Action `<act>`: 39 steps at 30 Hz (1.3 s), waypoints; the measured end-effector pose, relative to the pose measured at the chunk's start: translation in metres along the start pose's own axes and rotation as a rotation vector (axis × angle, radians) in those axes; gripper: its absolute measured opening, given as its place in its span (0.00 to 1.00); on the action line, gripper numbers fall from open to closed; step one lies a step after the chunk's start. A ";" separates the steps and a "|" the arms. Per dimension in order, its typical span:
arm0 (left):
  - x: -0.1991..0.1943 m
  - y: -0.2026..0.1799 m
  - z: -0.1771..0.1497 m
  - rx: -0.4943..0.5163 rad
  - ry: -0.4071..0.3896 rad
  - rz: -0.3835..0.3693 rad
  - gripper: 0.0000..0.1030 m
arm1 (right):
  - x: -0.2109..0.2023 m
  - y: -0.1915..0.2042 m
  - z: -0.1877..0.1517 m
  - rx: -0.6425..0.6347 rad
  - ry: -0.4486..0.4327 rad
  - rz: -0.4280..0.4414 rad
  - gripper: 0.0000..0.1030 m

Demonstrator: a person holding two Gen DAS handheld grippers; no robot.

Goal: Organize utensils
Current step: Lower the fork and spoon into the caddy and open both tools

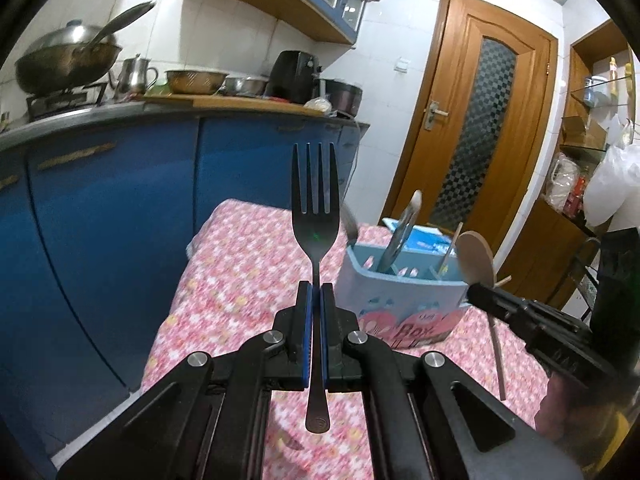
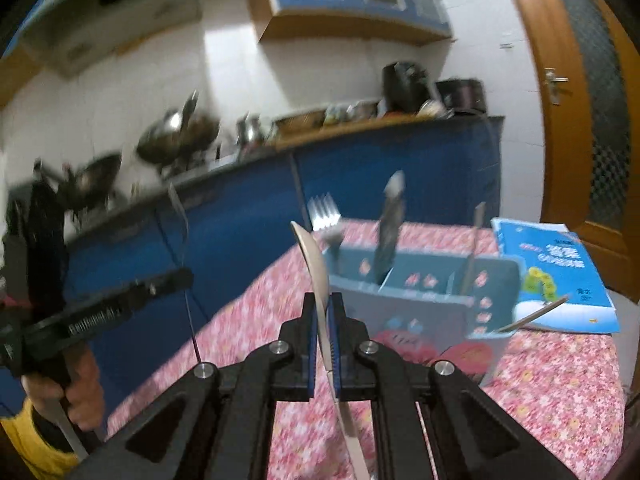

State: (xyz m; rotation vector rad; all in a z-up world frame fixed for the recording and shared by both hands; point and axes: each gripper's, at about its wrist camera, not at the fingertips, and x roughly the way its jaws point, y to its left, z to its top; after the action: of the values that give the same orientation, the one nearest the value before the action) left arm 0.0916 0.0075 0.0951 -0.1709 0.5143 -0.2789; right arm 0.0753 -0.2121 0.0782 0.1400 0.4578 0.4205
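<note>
Steel fork (image 1: 314, 216) clamped tines-up in left hand-held gripper (image 1: 316, 294); right hand-held gripper (image 2: 323, 306) pinches wooden spoon (image 2: 316, 264). Caddy (image 1: 404, 300) at 1 o'clock on counter (image 1: 224, 280). Risk: colliding over caddy, tipping it.

i'm working in a home kitchen: a steel wok (image 1: 66, 62) on a gas burner, a metal kettle (image 1: 134, 76), blue base cabinets (image 1: 120, 208), white wall tiles (image 1: 224, 28), and what looks like a black air fryer (image 1: 294, 74) beside a wooden door (image 1: 486, 120).
</note>
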 end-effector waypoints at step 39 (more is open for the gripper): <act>0.136 -0.048 0.046 0.058 -0.015 -0.062 0.01 | 0.062 -0.098 0.035 0.154 -0.238 -0.181 0.09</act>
State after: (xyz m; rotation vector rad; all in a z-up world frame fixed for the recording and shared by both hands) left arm 0.2179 -0.0752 0.0829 -0.1327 0.4857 -0.3525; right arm 0.1768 -0.2756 0.0628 0.2916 0.2650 0.1870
